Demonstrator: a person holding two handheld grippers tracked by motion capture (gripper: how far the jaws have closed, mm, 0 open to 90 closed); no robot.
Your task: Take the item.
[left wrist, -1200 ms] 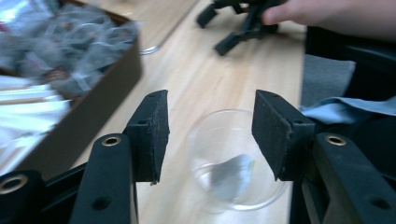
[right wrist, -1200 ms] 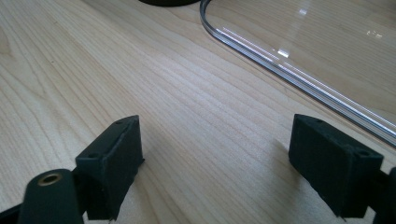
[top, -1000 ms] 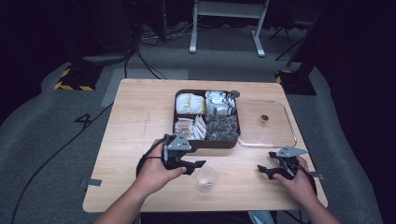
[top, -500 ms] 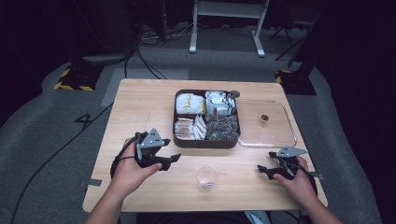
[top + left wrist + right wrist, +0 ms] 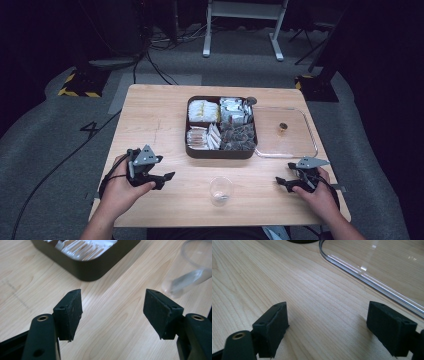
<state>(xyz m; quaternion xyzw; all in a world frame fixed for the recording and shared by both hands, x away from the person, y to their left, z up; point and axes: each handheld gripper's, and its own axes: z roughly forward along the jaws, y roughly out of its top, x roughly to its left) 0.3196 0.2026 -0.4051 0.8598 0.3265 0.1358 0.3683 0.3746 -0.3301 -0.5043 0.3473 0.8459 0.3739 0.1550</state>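
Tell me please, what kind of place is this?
Probably a lab or studio for recording handling work: a lone wooden table on grey carpet, loose cables on the floor, dark surroundings, and a metal stand behind.

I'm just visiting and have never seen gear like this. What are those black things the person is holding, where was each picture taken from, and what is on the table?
A person holds a two-jaw hand tool in each hand: the left gripper and the right gripper. One picture comes from a camera above, looking down on the wooden table. The other two come from small cameras riding on each gripper, looking along its black jaws.

On the table sit a dark tray with four compartments of wrapped packets, its clear lid laid beside it, and a clear plastic cup nearer the person.

Nothing is held. The left gripper's jaws have just been opening, with bare wood between them and the cup off to one side; the right gripper's stand open too.
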